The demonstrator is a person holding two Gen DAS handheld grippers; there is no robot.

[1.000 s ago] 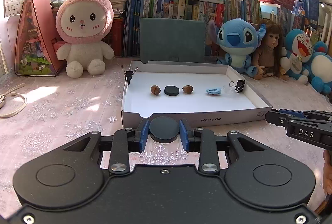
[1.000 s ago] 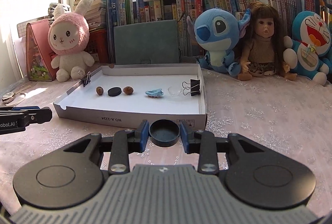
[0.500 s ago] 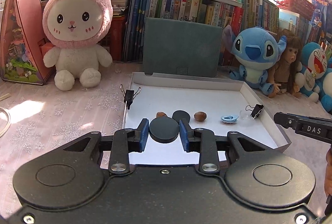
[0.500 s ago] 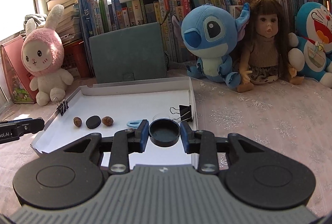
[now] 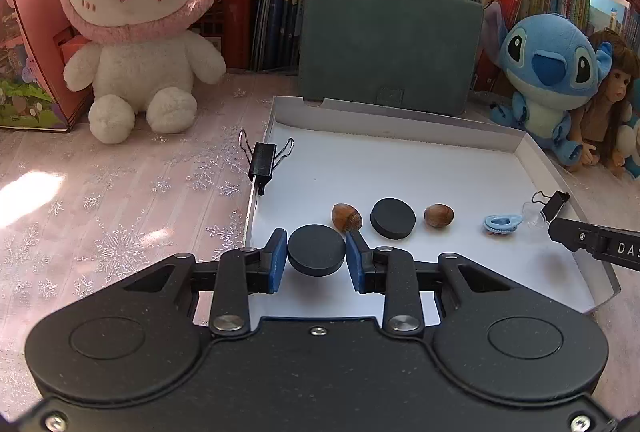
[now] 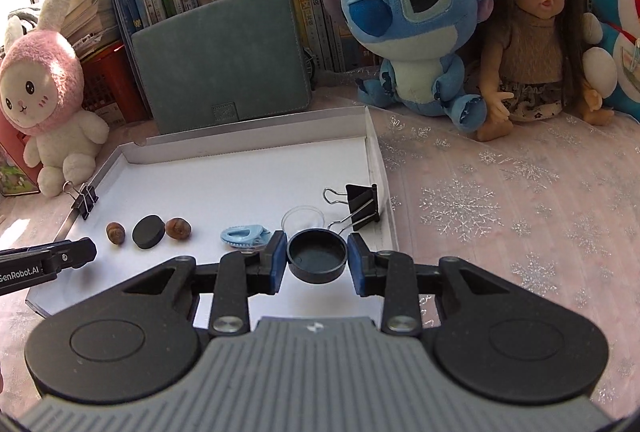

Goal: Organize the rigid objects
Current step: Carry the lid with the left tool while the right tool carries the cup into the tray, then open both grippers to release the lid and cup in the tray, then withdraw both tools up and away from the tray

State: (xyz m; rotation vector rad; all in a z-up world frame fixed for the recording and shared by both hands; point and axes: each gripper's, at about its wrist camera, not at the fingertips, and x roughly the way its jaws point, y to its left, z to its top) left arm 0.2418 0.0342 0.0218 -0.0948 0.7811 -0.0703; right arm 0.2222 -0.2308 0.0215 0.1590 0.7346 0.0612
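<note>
A flat black disc (image 5: pixel 316 250) is pinched between the blue pads of my left gripper (image 5: pixel 316 252), which hangs over the front left of the white cardboard tray (image 5: pixel 400 167). In the tray lie a row of things: a brown nut (image 5: pixel 346 216), another black disc (image 5: pixel 393 218), a second nut (image 5: pixel 439 215), a light blue clip (image 5: pixel 502 223) and a clear lid (image 6: pixel 303 218). My right gripper (image 6: pixel 317 260) is shut on a black cap (image 6: pixel 317 260), hollow side up, above the tray's front right near the blue clip (image 6: pixel 245 235).
Black binder clips (image 5: pixel 263 160) (image 6: pixel 362 206) grip the tray's left and right walls. A green-grey case (image 5: pixel 390 45) leans behind the tray against a row of books. Plush toys (image 5: pixel 138 19) (image 6: pixel 416 19) and a doll (image 6: pixel 532 43) sit along the back on the pink snowflake cloth (image 6: pixel 500 199).
Both grippers have moved forward from in front of the tray to over its front part, each still carrying its black piece. The tray and toys look closer now.
</note>
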